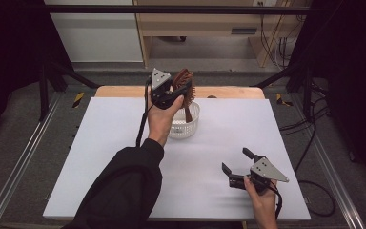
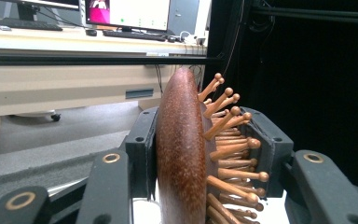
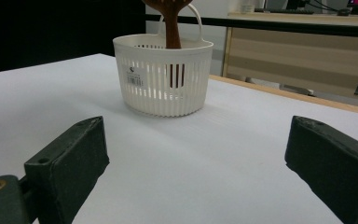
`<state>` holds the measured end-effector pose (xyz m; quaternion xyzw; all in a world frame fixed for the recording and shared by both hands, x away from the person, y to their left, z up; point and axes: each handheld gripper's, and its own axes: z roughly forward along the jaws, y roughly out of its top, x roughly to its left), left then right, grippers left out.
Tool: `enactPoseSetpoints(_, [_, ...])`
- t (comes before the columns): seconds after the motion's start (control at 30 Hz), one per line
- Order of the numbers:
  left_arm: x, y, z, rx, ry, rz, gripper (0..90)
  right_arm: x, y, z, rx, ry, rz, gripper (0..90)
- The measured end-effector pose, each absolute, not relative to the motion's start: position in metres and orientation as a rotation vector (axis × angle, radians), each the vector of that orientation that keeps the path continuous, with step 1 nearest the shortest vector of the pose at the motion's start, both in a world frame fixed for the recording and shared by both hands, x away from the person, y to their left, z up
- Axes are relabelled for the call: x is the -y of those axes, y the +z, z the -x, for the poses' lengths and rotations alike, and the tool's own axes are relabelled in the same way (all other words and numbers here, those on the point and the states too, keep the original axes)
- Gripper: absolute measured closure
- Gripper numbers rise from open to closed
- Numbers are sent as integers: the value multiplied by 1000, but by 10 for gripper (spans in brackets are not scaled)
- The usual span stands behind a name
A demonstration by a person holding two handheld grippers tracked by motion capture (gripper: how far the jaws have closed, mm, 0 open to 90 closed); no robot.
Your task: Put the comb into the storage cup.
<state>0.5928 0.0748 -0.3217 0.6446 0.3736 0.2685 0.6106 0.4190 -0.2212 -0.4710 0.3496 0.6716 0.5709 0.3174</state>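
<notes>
Nearest to the person, at the right of the table, the right gripper rests low over the white table top. Its two black jaws stand wide apart with nothing between them. In the right gripper view they point at the basket farther off.

Farther back, near the middle of the table, sits the small round white plastic basket with slotted walls. It has a thin white handle and a little sticker on its side.

Right above the basket is the left gripper. It holds the brown wooden hairbrush with round-tipped wooden pins. The jaws squeeze the head of the brush, one on its smooth back and one on the pin side. The brush stands up straight, head on top. Its handle points down and already dips inside the basket.

The brush looks hard and stiff, so it will not bend in the grip. It seems light. Its back is smooth and shiny, so it could slip if the squeeze is weak. The pins are thin and might snap if pressed too hard. The wide head is a good place to hold it, as it is held now. The basket looks light too and could tip if the brush bumps its wall.

Beyond the table is a pale wooden desk.
</notes>
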Motion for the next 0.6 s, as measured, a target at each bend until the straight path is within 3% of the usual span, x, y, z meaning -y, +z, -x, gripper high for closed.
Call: enactPoseSetpoints(0.6, [-75, -334, -596, -930, 585, -1431, 501, 223, -470, -418, -1764, 1516, -920, 60])
